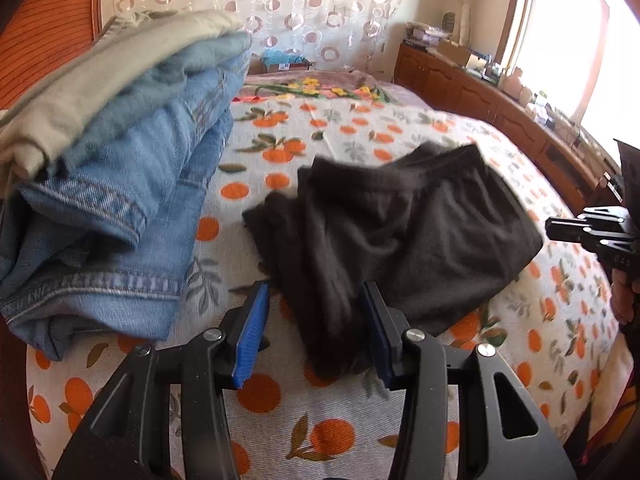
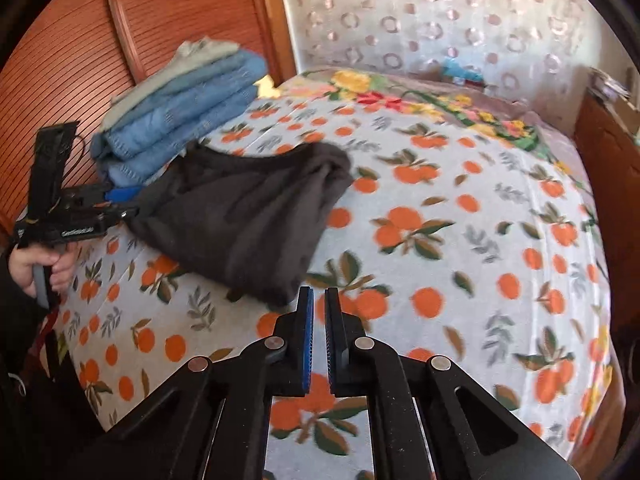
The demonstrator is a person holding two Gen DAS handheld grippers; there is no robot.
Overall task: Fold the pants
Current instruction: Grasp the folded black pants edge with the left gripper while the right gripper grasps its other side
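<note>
Dark grey pants (image 1: 400, 224) lie folded in a bundle on the orange-print bedspread (image 1: 320, 432). My left gripper (image 1: 316, 288) stands open over the bundle's near corner. The cloth lies between its blue pads (image 1: 252, 332), against the right one, with a strip of bedspread showing beside the left one. In the right wrist view the same pants (image 2: 248, 216) lie left of centre, with the left gripper (image 2: 134, 202) at their left edge, held by a hand (image 2: 36, 268). My right gripper (image 2: 319, 291) is shut with nothing in it, just off the near right corner. It also shows at the right edge (image 1: 554, 230).
A stack of folded blue jeans (image 1: 132, 184) under a beige garment (image 1: 100, 92) sits on the bed left of the pants, against a wooden panel (image 2: 168, 12). A floral blanket (image 2: 420, 100) lies at the far end. Wooden cabinets (image 1: 480, 92) run along the right under a window.
</note>
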